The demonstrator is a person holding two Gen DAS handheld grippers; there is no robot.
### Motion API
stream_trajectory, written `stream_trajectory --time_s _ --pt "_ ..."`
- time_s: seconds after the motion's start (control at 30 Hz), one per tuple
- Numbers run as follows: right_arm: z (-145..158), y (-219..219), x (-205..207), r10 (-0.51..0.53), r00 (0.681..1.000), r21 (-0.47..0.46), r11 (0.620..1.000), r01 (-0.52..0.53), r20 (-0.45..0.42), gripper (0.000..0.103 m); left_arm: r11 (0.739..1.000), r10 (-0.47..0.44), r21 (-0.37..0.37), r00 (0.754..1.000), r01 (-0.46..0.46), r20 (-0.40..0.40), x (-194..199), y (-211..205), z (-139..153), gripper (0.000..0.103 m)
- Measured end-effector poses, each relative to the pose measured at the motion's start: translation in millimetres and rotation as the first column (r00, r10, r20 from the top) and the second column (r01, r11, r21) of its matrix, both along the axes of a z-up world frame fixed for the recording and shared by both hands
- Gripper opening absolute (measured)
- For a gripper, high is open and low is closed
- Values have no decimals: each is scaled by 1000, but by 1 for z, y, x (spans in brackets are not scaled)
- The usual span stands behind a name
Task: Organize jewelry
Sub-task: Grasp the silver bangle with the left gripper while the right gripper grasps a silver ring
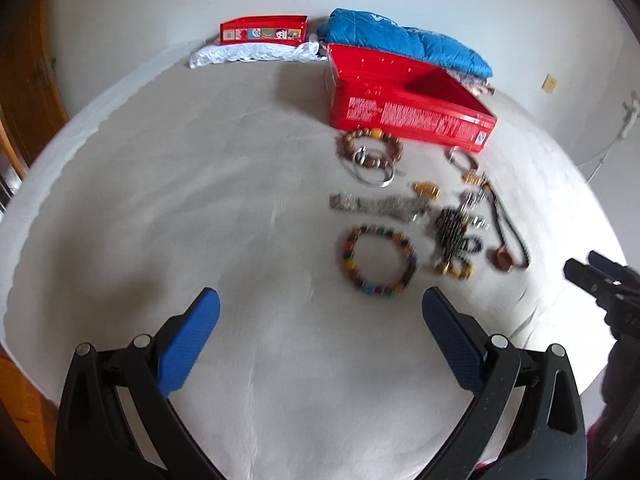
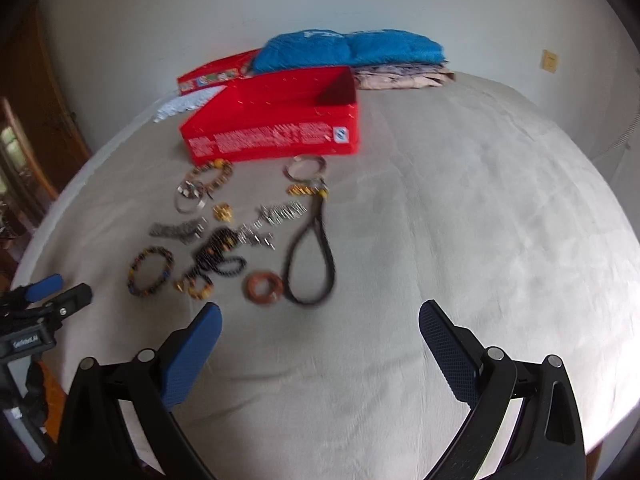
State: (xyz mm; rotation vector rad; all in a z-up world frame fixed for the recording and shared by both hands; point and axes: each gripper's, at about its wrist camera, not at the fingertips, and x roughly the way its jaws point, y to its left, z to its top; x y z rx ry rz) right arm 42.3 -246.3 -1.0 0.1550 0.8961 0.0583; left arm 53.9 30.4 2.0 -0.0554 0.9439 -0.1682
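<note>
Item: assorted jewelry, laid out loose on a bed covered with a pale sheet (image 1: 200, 200), just in front of an open red box (image 1: 404, 96).

Lot contents, as far as the blur allows:
- Multicoloured bead bracelet (image 1: 378, 261), nearest the left gripper (image 1: 320, 344). It is judged light and limp on its cord, and is best pinched across one side of the ring.
- Brown bead bracelet (image 1: 370, 145), overlapping a metal bangle (image 1: 374, 176), close to the box front. The bangle is judged stiff and slippery, so a grip across its band is advised.
- Silver chain strap (image 1: 374, 203), lying flat; judged floppy, likely to trail if taken by one end.
- Dark bead strand (image 1: 454, 236), heaped and possibly tangled.
- Black cord necklace (image 2: 310, 256) with a brown ring pendant (image 2: 264, 287), near the right gripper (image 2: 320, 346). The cord is soft; the pendant is the firmer hold.
- Small gold pieces (image 1: 426, 190); details cannot be made out.

Containers: the red box is seen open, and no jewelry is visible in the part of its interior shown. Its lid (image 1: 264, 30) stands against the wall, beside a folded blue quilt (image 1: 404, 40).

Tools: both grippers are held spread wide above the sheet, with nothing between their blue pads.
</note>
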Motion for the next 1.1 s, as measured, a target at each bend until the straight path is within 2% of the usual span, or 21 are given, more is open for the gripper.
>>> stream_trajectory --time_s 0.13,0.23,0.33,0.43,0.47,0.5,0.57,0.83,0.93,1.07,1.1 --pt "7 -9 37 48 998 86 995 -45 -30 97 1000 -10 21 1000 9 8 33 -11 11 100" --pt "8 -14 74 38 997 94 995 -32 -68 88 999 -35 11 999 35 -37 64 -25 11 99" --pt "2 -20 113 14 993 82 997 -5 -118 79 998 -34 42 996 37 -78 97 -39 3 97" --pt "-11 -21 146 22 984 101 995 -5 -176 74 997 -31 62 990 40 -135 123 -47 -10 88" --pt "-17 -21 156 30 980 110 994 -9 -197 73 997 -33 58 985 43 -171 134 -49 -17 80" --pt "-22 -20 161 36 977 118 993 -11 -209 73 998 -33 49 980 44 -195 141 -50 -21 77" --pt "-31 -16 175 48 971 128 992 -18 -235 72 999 -32 35 970 42 -239 155 -52 -31 77" --pt "-47 -7 203 34 962 68 998 -16 -271 71 996 -63 48 968 77 -243 175 -69 -36 79" --pt "-49 -4 207 24 964 36 999 -15 -263 64 995 -61 62 968 79 -245 182 -75 -41 81" --pt "-50 -5 209 28 968 32 999 -21 -249 47 993 -65 77 969 86 -238 179 -76 -46 82" --pt "-50 -5 208 28 969 34 999 -20 -247 47 993 -67 74 969 87 -237 179 -77 -46 81"
